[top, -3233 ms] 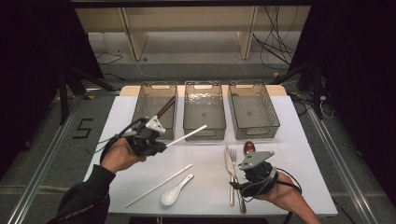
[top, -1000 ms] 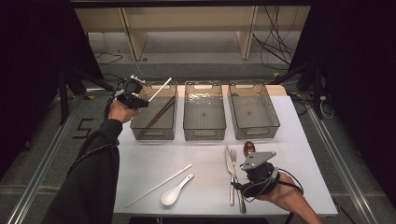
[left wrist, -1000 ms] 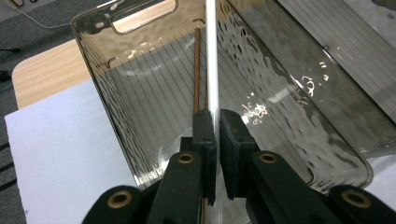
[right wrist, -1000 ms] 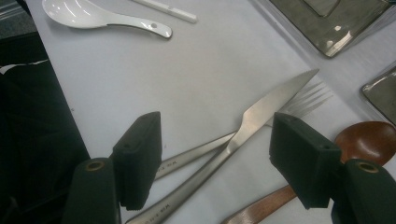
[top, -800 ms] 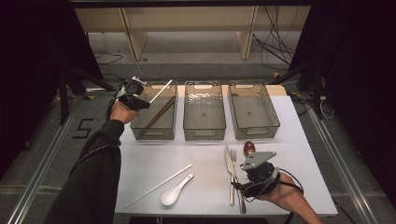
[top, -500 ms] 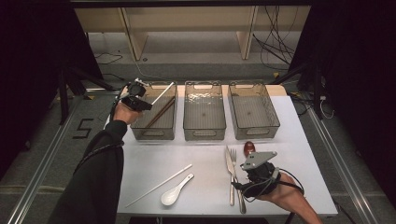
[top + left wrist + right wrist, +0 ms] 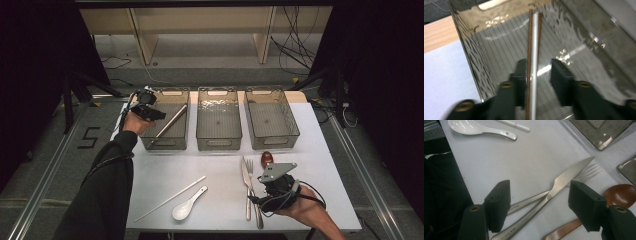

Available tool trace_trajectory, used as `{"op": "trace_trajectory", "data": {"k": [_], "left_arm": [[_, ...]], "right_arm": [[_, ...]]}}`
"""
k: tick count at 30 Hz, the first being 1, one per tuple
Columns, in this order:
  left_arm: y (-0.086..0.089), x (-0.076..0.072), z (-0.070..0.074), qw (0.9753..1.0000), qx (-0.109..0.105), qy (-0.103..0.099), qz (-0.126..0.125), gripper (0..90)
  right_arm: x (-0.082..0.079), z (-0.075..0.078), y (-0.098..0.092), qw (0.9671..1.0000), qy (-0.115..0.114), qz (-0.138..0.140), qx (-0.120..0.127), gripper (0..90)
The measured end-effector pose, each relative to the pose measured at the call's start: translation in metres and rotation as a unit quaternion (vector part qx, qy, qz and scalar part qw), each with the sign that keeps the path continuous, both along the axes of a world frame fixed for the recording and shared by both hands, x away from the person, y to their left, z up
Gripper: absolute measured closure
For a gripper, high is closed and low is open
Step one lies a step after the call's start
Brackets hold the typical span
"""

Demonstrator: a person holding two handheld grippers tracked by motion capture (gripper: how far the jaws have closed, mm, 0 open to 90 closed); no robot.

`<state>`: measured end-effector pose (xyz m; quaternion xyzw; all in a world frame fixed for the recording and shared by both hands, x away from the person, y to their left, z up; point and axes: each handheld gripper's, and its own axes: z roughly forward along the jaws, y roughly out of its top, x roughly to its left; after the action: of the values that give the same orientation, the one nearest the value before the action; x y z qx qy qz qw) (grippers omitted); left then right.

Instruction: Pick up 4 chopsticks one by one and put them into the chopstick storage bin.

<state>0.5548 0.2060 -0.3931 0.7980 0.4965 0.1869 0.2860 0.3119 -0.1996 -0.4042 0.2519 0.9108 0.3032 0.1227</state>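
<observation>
The right gripper (image 7: 540,206) hovers low over the counter (image 7: 210,165), its fingers (image 7: 499,203) wide apart around the crossed knife (image 7: 554,190) and fork (image 7: 584,176); its own view adds a brown spoon (image 7: 621,192) beside one finger. Farther off, the left gripper (image 7: 539,75) hangs over the leftmost bin (image 7: 170,142), fingers apart, a white chopstick (image 7: 534,57) between them beside a brown one (image 7: 529,50).

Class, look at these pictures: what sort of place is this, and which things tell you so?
Probably a lab or test rig, not a kitchen: loose cables on the floor, dark curtains around the table, bare shelving behind.
</observation>
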Motion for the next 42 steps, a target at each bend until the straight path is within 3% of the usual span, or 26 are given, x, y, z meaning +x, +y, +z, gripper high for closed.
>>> {"op": "trace_trajectory", "data": {"k": [7, 10, 17, 24, 27, 29, 37, 42], "left_arm": [[0.000, -0.011, 0.016, 0.9996, -0.022, -0.003, -0.017, 43.0], [-0.001, -0.020, 0.021, 0.9990, -0.034, 0.015, -0.025, 34.2], [-0.003, -0.059, 0.035, 0.9965, -0.059, 0.012, -0.058, 23.1], [-0.013, -0.109, 0.026, 0.9931, -0.057, 0.011, -0.102, 19.1], [-0.019, -0.124, 0.021, 0.9918, -0.041, 0.017, -0.120, 17.5], [-0.021, -0.128, 0.019, 0.9902, -0.039, 0.026, -0.131, 17.5], [-0.032, -0.146, 0.009, 0.9878, -0.020, 0.043, -0.148, 16.5], [-0.038, -0.156, -0.001, 0.9843, -0.003, 0.064, -0.164, 16.2]], "right_arm": [[0.000, 0.001, -0.001, 1.0000, 0.000, -0.004, 0.000, 35.3], [-0.001, 0.000, -0.001, 1.0000, 0.000, -0.003, 0.000, 35.3], [-0.001, 0.001, -0.002, 1.0000, -0.001, -0.007, 0.002, 35.2], [-0.001, 0.001, -0.003, 0.9999, -0.002, -0.011, 0.002, 34.9], [0.000, 0.000, -0.003, 0.9999, 0.001, -0.014, 0.005, 34.8], [-0.001, 0.001, -0.004, 0.9999, -0.001, -0.012, 0.004, 34.8], [-0.001, 0.000, -0.006, 0.9999, -0.002, -0.016, 0.004, 34.8], [-0.001, 0.000, -0.006, 0.9999, -0.001, -0.016, 0.003, 34.8]]}}
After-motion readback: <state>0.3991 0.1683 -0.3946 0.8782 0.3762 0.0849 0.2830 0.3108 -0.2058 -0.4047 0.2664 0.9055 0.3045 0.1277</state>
